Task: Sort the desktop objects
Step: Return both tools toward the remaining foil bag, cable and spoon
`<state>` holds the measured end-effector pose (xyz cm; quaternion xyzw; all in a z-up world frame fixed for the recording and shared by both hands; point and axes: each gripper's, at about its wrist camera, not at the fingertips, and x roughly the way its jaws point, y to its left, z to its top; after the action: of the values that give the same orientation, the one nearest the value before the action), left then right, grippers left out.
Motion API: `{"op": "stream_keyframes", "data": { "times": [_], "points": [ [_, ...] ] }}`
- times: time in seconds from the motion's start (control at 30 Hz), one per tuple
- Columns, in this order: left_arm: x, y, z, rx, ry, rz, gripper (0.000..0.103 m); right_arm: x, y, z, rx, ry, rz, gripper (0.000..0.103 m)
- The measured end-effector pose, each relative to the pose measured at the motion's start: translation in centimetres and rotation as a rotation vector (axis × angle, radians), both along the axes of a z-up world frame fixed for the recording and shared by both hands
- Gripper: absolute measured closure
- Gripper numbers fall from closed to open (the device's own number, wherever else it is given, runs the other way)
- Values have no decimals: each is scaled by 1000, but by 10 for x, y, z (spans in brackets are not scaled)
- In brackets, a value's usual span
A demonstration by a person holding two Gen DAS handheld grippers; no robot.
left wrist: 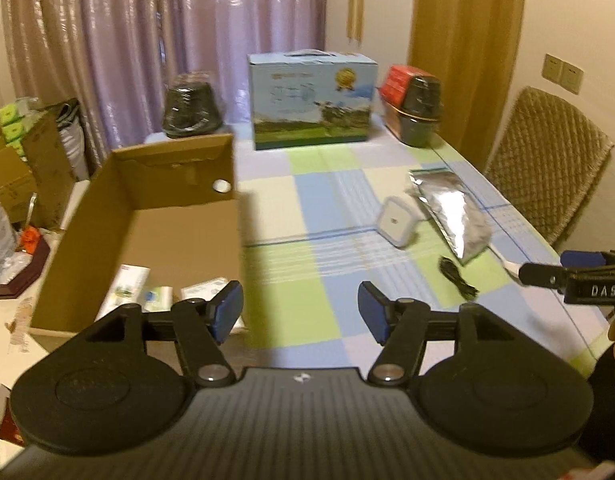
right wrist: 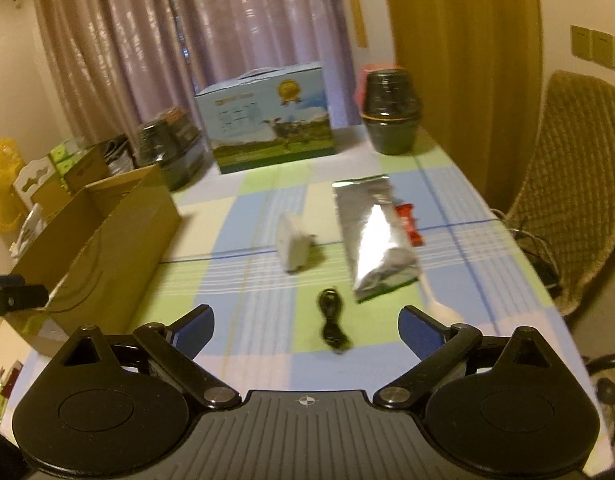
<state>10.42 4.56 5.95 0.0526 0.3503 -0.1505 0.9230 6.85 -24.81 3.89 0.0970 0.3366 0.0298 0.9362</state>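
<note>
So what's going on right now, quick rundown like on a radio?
Left gripper open, empty. Right gripper open, empty, over black cable. Silver pouch, white charger loose on table; cardboard box waiting left. Nothing blocking.

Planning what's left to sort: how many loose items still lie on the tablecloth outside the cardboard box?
5: white adapter mid-table, foil pouch right of it, red packet at the pouch's far edge, black cable nearest, white object partly under the pouch. More may be hidden.

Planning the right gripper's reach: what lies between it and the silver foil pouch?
Only the coiled black cable on checked tablecloth, per the right wrist view.
</note>
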Motion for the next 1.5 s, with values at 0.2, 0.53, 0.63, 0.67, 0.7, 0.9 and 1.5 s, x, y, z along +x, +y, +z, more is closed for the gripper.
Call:
{"op": "stream_keyframes", "data": {
  "times": [0.2, 0.53, 0.63, 0.67, 0.7, 0.9, 1.5],
  "points": [
    [-5, -30, -14, -19, 35, -39, 37, -8, -30, -2, 0, 7, -57, 6],
    [0, -69, -34, -16, 82, -109, 29, -12, -66, -20, 12, 40, -124, 6],
    [6, -81, -40, -13, 93, -127, 28, -8, -73, -26, 4, 48, -127, 6],
    [9, -84, -42, -12, 100, -131, 28, -7, -76, -29, -2, 50, -125, 6],
    [12, -88, -46, -13, 108, -135, 28, -5, -78, -31, -9, 53, -124, 6],
    [30, -113, -67, -22, 156, -153, 28, 15, -93, -57, -50, 87, -106, 6],
    [76, -202, -120, -40, 224, -270, 44, 54, -116, -109, -86, 169, -43, 41]
  ]
}}
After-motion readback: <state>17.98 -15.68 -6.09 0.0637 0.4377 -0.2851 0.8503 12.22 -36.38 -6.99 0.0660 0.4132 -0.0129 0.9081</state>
